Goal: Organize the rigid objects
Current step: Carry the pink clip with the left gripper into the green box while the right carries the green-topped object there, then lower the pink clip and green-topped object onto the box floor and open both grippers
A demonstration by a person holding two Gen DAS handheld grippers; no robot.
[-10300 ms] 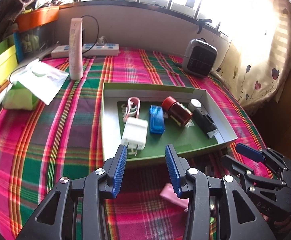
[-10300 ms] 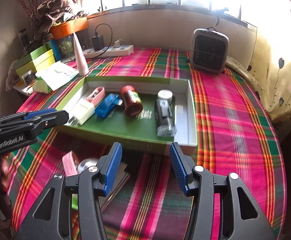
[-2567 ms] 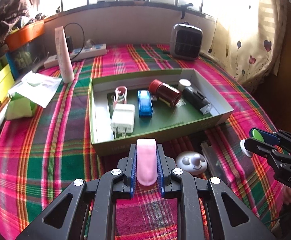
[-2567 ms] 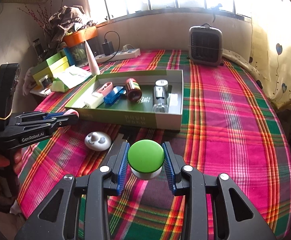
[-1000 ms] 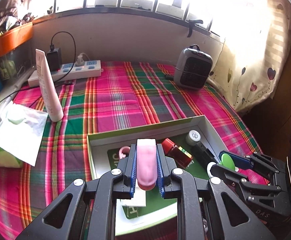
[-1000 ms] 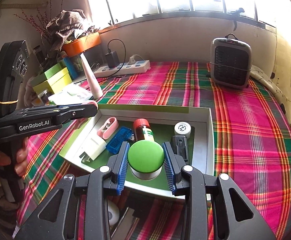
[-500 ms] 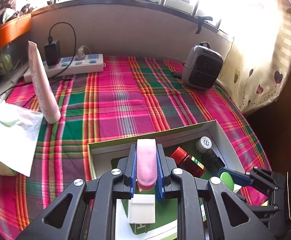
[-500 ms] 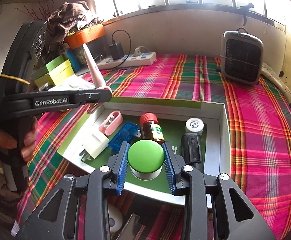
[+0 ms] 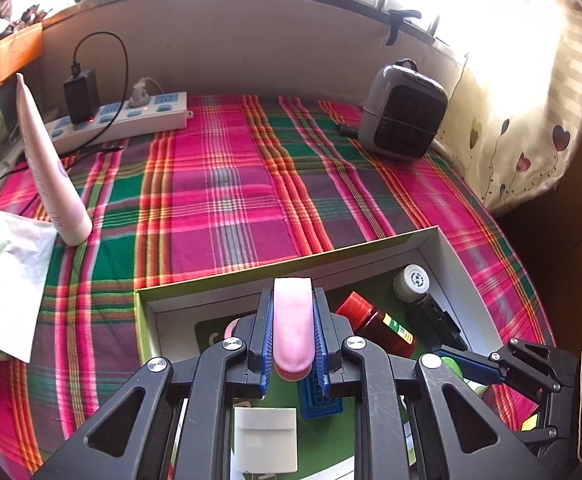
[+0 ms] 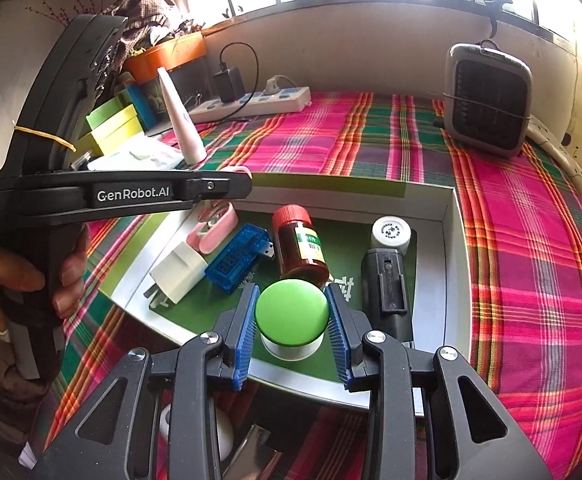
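We hold our left gripper clamped on a pink oblong case, its blue pads pressed to both sides, above the near half of the shallow cardboard box. Our right gripper pinches a green-capped round jar between its blue pads, over the box's near edge.

Inside the box, seen from the right wrist camera, a red-capped brown bottle lies at 12 o'clock from the jar, just beyond it. A blue USB tester lies at 10 o'clock, touching a white plug adapter to its left. A second pink case lies open beyond them, partly under the left gripper's arm. At 2 o'clock a black cylinder with a clip lies lengthwise, a white round cap at its far end.

Outside the box on the plaid tablecloth, a small grey fan heater stands at 1 o'clock by the wall, a white power strip at 11 o'clock, and a pink tube upright on its cap beside it. Near the right gripper's base, a white rounded object shows partly hidden.
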